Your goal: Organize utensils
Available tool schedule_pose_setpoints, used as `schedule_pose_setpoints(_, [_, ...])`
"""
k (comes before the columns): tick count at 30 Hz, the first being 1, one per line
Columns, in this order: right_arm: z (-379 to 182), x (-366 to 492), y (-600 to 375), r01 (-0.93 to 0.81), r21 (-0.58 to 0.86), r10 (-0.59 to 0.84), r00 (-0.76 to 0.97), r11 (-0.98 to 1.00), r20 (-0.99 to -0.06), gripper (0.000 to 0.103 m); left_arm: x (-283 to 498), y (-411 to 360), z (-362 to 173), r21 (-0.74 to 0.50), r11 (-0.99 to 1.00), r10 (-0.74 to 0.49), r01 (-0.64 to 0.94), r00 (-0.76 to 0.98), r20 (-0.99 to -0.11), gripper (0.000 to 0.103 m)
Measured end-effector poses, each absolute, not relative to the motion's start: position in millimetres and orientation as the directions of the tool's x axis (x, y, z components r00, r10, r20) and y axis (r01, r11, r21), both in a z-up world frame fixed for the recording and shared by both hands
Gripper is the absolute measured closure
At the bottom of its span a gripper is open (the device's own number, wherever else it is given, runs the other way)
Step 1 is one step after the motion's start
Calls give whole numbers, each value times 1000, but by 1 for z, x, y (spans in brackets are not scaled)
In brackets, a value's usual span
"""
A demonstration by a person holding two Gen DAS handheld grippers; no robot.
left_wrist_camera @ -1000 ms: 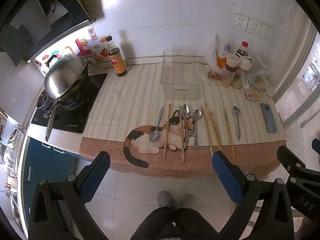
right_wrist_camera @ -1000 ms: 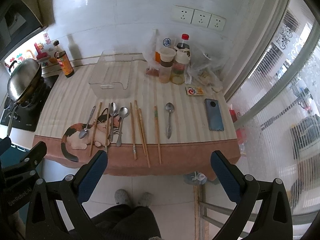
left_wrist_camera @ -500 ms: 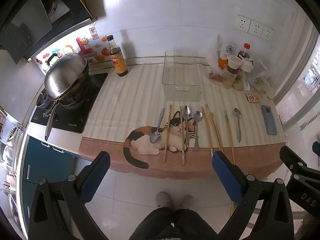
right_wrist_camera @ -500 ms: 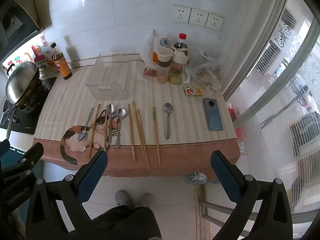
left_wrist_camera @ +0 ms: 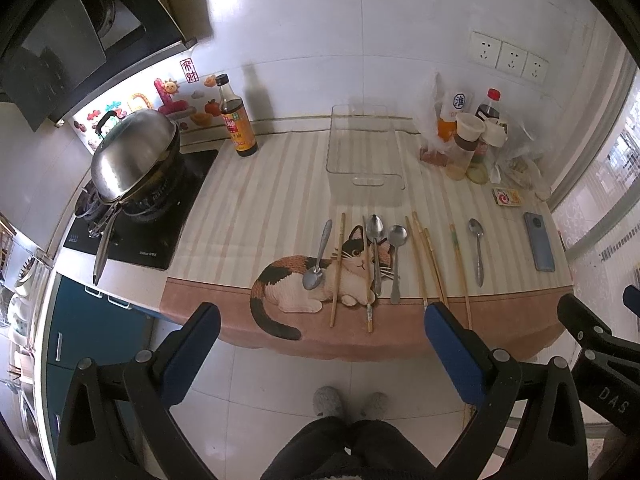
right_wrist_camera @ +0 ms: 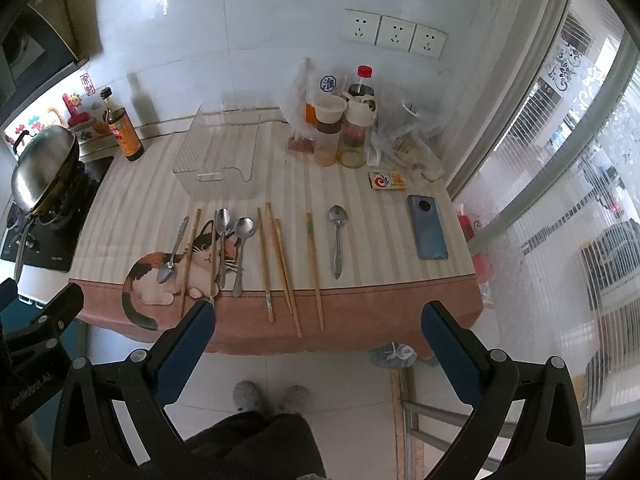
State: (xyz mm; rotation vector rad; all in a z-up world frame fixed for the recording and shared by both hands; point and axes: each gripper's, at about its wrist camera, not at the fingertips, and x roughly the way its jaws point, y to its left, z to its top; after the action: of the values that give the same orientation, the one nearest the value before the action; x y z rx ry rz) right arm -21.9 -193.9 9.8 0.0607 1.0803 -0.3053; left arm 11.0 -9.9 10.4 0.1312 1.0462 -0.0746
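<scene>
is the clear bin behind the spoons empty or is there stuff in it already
Empty. The striped cloth shows straight through the clear bin with nothing inside; the spoons and chopsticks all lie on the cloth in front of it.

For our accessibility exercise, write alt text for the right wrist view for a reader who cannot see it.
An open right hand-held gripper hangs over the floor in front of a counter where four spoons and several chopsticks lie in a row on a cat-print mat. Behind them sits an empty clear bin, with condiment bottles and a phone to the right.

We see open striped cloth [left_wrist_camera: 280, 184] between sauce bottle [left_wrist_camera: 237, 120] and clear bin [left_wrist_camera: 362, 156]; jars [right_wrist_camera: 340, 132] crowd far right; utensil row [right_wrist_camera: 256, 248] fills near edge.
</scene>
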Motion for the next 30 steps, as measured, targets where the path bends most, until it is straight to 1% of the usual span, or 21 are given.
schedule_pose_setpoints(16, [13,-25,-197,292,-93,-219,434,952,-874,0,12,-10,12,71,990,-1,124,502,-865,0])
schedule_pose_setpoints(25, [14,-26,-197,311,-99,-233,432,945,-871,0,15,-5,14,56,988,-26,146,506,-862,0])
schedule_pose_setpoints(27, [13,-25,-198,329,-91,-237,436,940,-868,0,16,-4,10,50,986,-44,162,529,-847,0])
schedule_pose_setpoints(30, [9,-23,-201,352,-28,-208,485,936,-850,0,27,2,6,67,983,-48,170,595,-802,0])
